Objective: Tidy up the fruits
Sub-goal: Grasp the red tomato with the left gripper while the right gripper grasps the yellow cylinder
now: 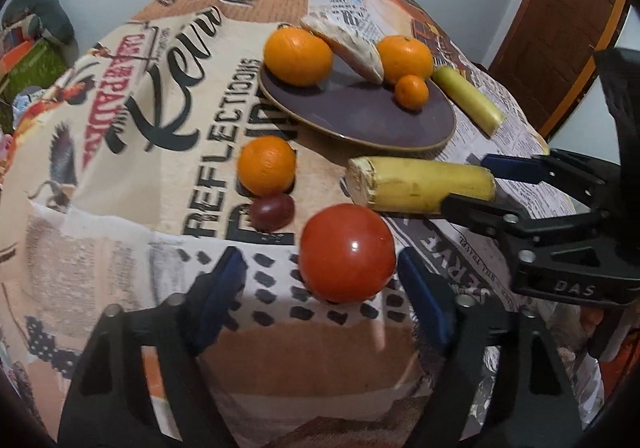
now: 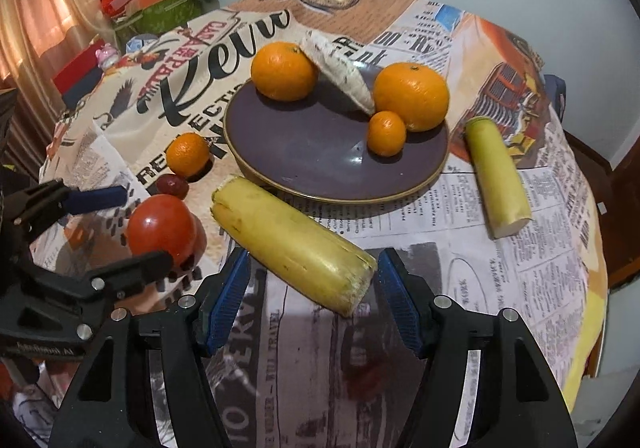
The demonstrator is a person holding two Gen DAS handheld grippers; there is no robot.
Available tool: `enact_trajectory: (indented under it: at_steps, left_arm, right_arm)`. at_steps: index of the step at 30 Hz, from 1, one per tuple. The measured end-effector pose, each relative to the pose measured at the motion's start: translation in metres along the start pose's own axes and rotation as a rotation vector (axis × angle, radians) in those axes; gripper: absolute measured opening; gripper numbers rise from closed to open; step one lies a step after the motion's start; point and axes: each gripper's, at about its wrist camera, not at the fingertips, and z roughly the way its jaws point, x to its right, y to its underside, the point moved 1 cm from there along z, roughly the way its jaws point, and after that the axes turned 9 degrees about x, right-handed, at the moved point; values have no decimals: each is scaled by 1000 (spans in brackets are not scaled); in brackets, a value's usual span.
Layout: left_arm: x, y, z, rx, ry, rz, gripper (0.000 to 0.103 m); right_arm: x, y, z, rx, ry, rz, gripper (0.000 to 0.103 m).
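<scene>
A red tomato (image 1: 347,252) rests on the printed cloth between the fingers of my left gripper (image 1: 318,260). Its jaws stand open, the left pad well clear of the fruit. A cut yellow banana piece (image 2: 292,240) lies in front of the dark plate (image 2: 320,163). My right gripper (image 2: 313,260) is open, its blue pads flanking the banana's near end. On the plate sit two oranges (image 2: 285,70), a small mandarin (image 2: 386,133) and a pale wedge (image 2: 340,71). Off the plate lie another orange (image 1: 266,165), a dark red grape (image 1: 272,211) and a second banana piece (image 2: 498,175).
The round table's cloth (image 1: 168,151) drops off at the near and right edges. A wooden door (image 1: 560,27) stands at the far right. Boxes and clutter (image 2: 152,3) are stacked beyond the table's far left, by a curtain.
</scene>
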Motion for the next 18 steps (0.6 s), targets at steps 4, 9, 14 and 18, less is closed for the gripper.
enact_trajectory:
  at_steps: [4,9,14,18]
  left_arm:
    - [2,1,5,4,23,-14,65]
    - [5,-1,6,7,70,-12,47]
    - [3,-1,2,9,68,-21,46]
    - [-1,1,-10,32,36,-9,46]
  right_arm:
    - [-2,-1,8,-12,11,-27,68]
    - [-4,0,16,-29,17,-71,70]
    - [-8,1,12,-37,3,-107,54]
    - [-13,10,0,-51,-29,-95,40]
